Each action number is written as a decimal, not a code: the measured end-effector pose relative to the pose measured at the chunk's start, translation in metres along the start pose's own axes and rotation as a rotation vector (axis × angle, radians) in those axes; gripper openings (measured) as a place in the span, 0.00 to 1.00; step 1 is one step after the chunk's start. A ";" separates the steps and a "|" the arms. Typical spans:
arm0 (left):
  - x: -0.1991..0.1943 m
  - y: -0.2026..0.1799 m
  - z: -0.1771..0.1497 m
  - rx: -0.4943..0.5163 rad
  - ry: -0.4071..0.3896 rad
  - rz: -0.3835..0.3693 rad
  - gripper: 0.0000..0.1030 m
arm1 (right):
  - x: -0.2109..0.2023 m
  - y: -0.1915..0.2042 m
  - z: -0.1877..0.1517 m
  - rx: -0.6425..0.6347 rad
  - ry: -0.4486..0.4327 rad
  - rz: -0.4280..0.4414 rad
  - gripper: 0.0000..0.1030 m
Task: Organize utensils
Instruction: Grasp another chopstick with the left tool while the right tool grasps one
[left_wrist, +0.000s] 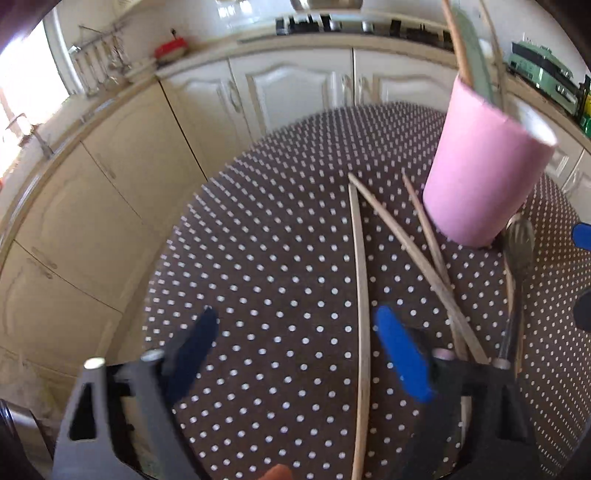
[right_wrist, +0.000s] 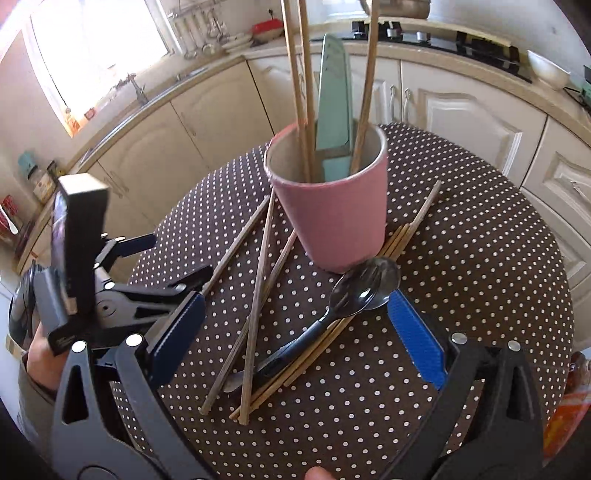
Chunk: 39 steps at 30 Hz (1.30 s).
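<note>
A pink cup (right_wrist: 334, 214) stands on the round dotted table (right_wrist: 480, 280) and holds a mint green utensil (right_wrist: 332, 107) and three wooden chopsticks (right_wrist: 295, 74). Several loose chopsticks (right_wrist: 258, 295) and a black slotted spoon (right_wrist: 354, 295) lie on the table in front of the cup. My right gripper (right_wrist: 295, 332) is open above the spoon and sticks. My left gripper (left_wrist: 295, 354) is open over one long chopstick (left_wrist: 362, 314), which lies between its fingers; the cup (left_wrist: 484, 166) is to its right. The left gripper also shows in the right wrist view (right_wrist: 177, 266).
Cream kitchen cabinets (left_wrist: 288, 92) and a counter run behind the table. A sink with tap (right_wrist: 136, 88) sits under a bright window at the left. A white bowl (right_wrist: 546, 70) and a hob are on the far counter.
</note>
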<state>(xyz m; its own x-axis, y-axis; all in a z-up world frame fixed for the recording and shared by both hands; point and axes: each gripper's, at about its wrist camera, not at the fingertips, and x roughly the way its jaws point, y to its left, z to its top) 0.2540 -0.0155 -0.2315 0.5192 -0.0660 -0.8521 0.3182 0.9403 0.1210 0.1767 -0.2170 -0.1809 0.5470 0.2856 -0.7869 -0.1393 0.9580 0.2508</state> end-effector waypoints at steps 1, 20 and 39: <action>0.006 0.000 0.000 -0.006 0.013 -0.030 0.66 | 0.004 0.001 0.000 -0.003 0.013 0.000 0.83; 0.004 0.020 -0.006 -0.081 0.028 -0.168 0.00 | 0.087 0.063 0.012 -0.148 0.193 -0.032 0.30; 0.016 -0.004 0.016 0.015 0.056 -0.186 0.15 | 0.090 0.060 0.010 -0.148 0.223 -0.001 0.09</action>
<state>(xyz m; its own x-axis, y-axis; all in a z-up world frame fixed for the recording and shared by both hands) 0.2731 -0.0256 -0.2374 0.4059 -0.2189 -0.8873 0.4165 0.9085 -0.0336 0.2262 -0.1338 -0.2308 0.3543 0.2682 -0.8958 -0.2667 0.9472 0.1781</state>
